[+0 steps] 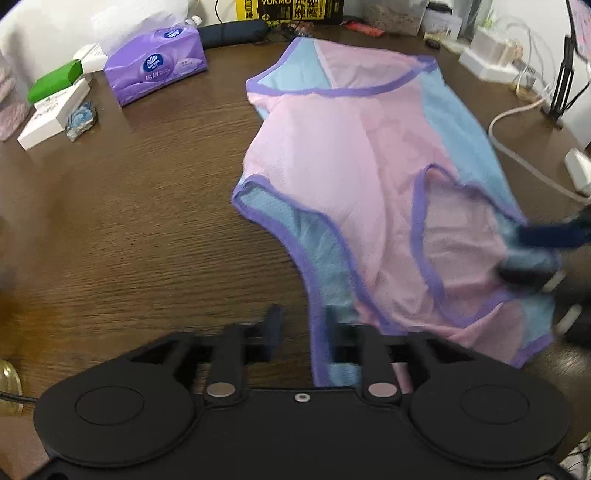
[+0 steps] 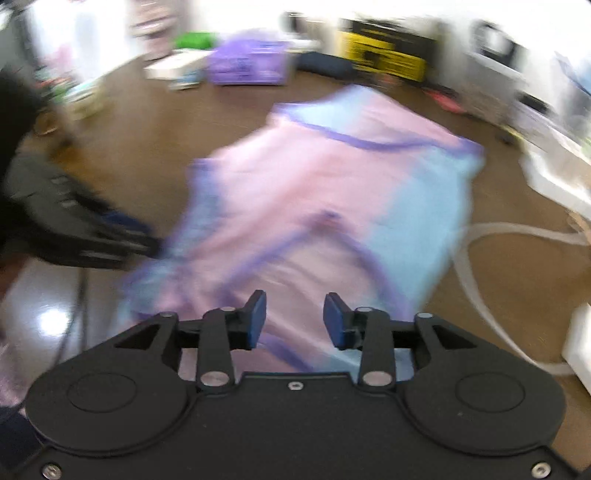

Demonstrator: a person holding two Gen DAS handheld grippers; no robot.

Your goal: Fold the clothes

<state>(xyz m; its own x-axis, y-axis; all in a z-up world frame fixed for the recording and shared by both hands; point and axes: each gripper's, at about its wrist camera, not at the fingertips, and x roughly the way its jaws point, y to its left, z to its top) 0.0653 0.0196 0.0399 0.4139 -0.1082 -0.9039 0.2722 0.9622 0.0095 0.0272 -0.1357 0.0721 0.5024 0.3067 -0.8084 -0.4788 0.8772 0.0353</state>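
Note:
A pink and light-blue sleeveless top with purple trim (image 1: 362,177) lies spread on the brown wooden table (image 1: 140,221); it also shows, blurred, in the right wrist view (image 2: 314,206). My left gripper (image 1: 303,328) is open at the top's near left edge, its right finger over the fabric. My right gripper (image 2: 294,321) is open and empty just above the top's near part. It shows blurred in the left wrist view (image 1: 535,251) at the top's right edge. The left gripper shows blurred in the right wrist view (image 2: 122,236) at the top's left edge.
A purple tissue pack (image 1: 155,66), a green box (image 1: 55,81) and white boxes (image 1: 51,114) stand at the back left. A dark roll (image 1: 236,31) and a yellow-black box (image 1: 291,9) line the back. White cable (image 1: 524,158) and chargers lie at the right.

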